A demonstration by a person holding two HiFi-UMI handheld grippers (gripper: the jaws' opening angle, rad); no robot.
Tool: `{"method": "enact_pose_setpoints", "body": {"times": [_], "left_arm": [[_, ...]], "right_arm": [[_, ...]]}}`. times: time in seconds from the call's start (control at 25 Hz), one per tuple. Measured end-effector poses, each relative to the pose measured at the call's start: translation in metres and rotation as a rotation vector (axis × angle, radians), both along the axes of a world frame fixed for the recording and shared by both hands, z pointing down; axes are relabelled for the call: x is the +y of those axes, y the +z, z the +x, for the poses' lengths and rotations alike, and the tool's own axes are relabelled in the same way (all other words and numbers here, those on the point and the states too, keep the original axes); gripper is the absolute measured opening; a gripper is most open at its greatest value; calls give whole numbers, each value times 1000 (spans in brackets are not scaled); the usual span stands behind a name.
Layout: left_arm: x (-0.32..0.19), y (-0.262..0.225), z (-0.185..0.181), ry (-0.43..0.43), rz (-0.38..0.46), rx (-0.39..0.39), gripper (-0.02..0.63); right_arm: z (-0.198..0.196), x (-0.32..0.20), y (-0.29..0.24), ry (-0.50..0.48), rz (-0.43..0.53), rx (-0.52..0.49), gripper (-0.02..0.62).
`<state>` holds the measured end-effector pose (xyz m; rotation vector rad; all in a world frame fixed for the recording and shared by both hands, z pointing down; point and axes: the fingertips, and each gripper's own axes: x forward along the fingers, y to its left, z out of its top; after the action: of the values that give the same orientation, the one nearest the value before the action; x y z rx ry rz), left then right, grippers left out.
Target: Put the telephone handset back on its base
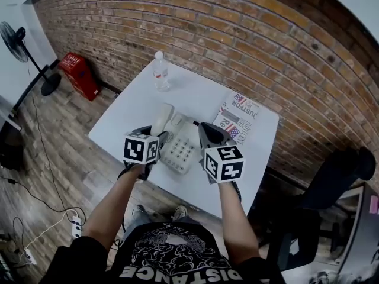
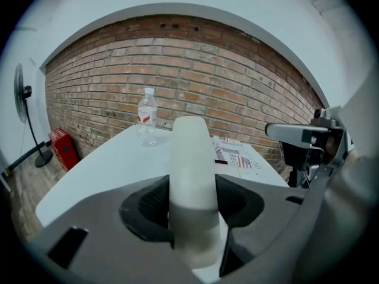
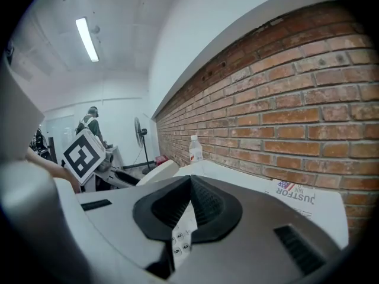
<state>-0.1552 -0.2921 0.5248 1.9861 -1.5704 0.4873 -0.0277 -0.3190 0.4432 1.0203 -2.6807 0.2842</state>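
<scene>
White handset (image 2: pixel 190 158) held in left tool (image 2: pixel 194 209).

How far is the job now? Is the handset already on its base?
Done: the left gripper is shut on the handset. In hand: it holds the handset at the left side of the telephone base; seated or not, I cannot tell. Left: settle it, then open the jaws. The right gripper is shut, empty.

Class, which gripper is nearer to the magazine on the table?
Right. The right gripper sits just left of the magazine; the left gripper, gripping the handset, is farther left, across the telephone.
</scene>
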Motion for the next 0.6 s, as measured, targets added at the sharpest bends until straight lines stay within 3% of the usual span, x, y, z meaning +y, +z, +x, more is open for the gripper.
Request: {"method": "enact_pose_setpoints", "body": {"times": [0.6], "left_arm": [[-27,49,11,175,-173,-65,216]], "right_arm": [[3,7,7,197,-16,8,2]]}}
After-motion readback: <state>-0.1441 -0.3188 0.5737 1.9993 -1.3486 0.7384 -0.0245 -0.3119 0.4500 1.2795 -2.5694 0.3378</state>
